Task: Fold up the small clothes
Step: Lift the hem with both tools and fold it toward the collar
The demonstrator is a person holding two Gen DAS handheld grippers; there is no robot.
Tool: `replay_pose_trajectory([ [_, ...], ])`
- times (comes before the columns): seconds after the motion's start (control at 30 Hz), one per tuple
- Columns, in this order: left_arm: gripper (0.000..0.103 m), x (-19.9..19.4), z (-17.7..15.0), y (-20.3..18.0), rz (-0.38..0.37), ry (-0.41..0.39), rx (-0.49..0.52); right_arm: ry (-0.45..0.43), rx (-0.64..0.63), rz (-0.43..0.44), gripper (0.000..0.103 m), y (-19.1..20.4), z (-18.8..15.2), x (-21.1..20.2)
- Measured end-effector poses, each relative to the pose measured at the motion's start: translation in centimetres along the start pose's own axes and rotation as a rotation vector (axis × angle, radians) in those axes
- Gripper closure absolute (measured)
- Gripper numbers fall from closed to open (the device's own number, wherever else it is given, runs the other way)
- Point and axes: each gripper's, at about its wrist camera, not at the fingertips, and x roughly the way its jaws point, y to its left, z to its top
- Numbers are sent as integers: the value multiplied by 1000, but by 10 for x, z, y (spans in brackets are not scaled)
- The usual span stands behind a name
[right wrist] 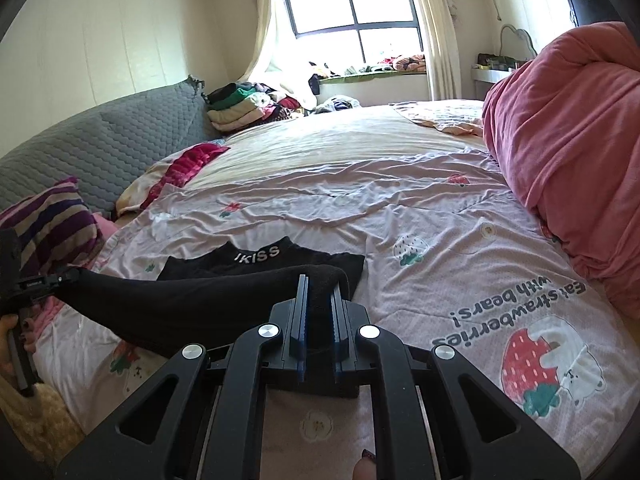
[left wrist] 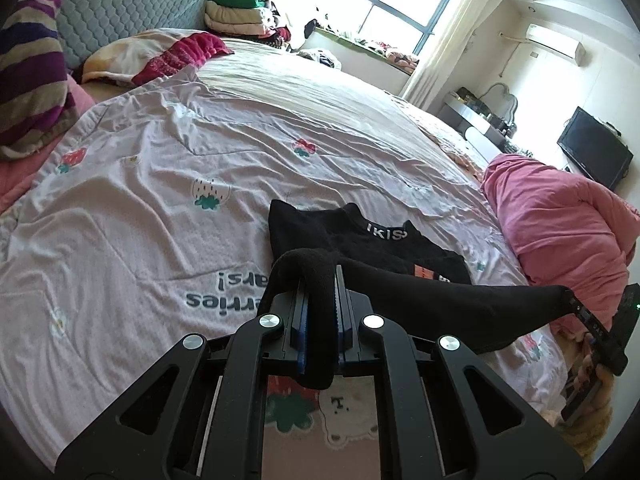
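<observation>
A small black shirt [left wrist: 360, 240] with white "IKISS" lettering at the collar lies on the pale pink strawberry bedspread [left wrist: 160, 200]. Its near hem is lifted off the bed and stretched between both grippers. My left gripper [left wrist: 320, 276] is shut on one corner of the hem. My right gripper [right wrist: 320, 284] is shut on the other corner of the shirt [right wrist: 260, 260]. The right gripper shows at the right edge of the left wrist view [left wrist: 576, 304], the left gripper at the left edge of the right wrist view [right wrist: 60, 278]. The collar end rests flat on the bedspread [right wrist: 440, 208].
A bunched pink duvet [left wrist: 560, 232] lies to the right of the shirt, also large in the right wrist view [right wrist: 568, 140]. A striped pillow [left wrist: 32, 80] and grey headboard [right wrist: 100, 140] stand at the left. A pile of folded clothes [right wrist: 240, 104] sits at the far side.
</observation>
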Motion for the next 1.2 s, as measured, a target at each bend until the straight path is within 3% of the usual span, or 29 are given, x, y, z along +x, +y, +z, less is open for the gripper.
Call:
replay_pose_trajectory([
  [0.53, 99, 55, 26, 11, 59, 52, 0, 39, -14, -51, 95, -2, 19, 61],
  [1.2, 99, 100, 29, 12, 131, 90, 59, 103, -16, -99, 95, -17, 8, 111],
])
